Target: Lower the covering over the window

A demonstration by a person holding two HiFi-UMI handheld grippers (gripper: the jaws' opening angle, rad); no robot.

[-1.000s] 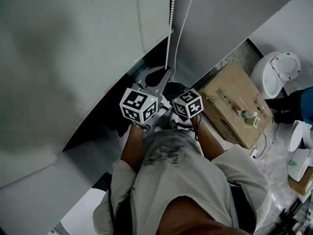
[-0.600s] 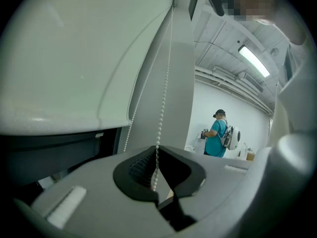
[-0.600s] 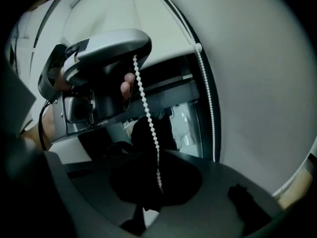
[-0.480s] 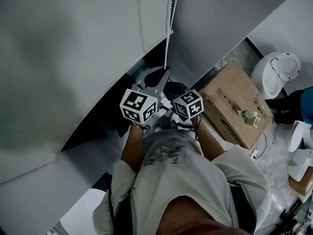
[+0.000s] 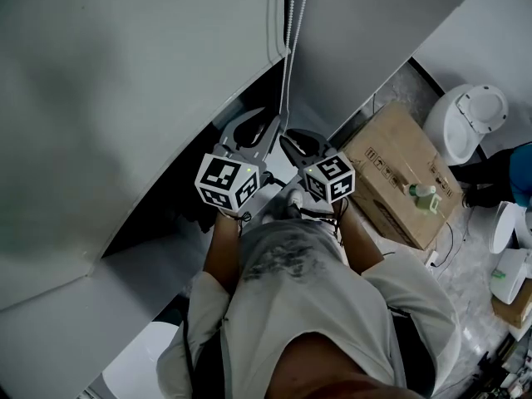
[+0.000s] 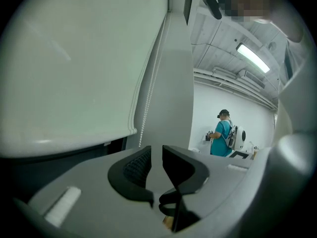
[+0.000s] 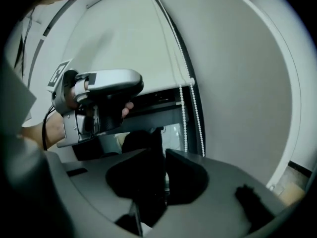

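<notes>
The white roller blind [image 5: 125, 98] hangs partway down the window, its bottom bar above a dark gap. Its bead chain [image 5: 289, 23] drops from the top centre to just above the two grippers. My left gripper [image 5: 264, 125] is just left of the chain's lower end, and my right gripper [image 5: 293, 140] is just right of it. Both sets of jaws are opening. In the left gripper view the left gripper [image 6: 156, 165] shows a narrow empty gap, with the chain [image 6: 144, 128] beyond it. The right gripper [image 7: 163, 175] also holds nothing, and the chain [image 7: 184, 118] hangs past it to the right.
A cardboard box [image 5: 399, 181] with a small bottle [image 5: 424, 198] on it lies on the floor to the right. Beyond it stands a white round appliance [image 5: 470, 123]. A person in a teal top [image 6: 223, 138] stands far off. The window sill [image 5: 158, 264] runs below the blind.
Both grippers' jaws have parted from shut and the two grippers have drawn slightly apart. The chain now hangs free between them.
</notes>
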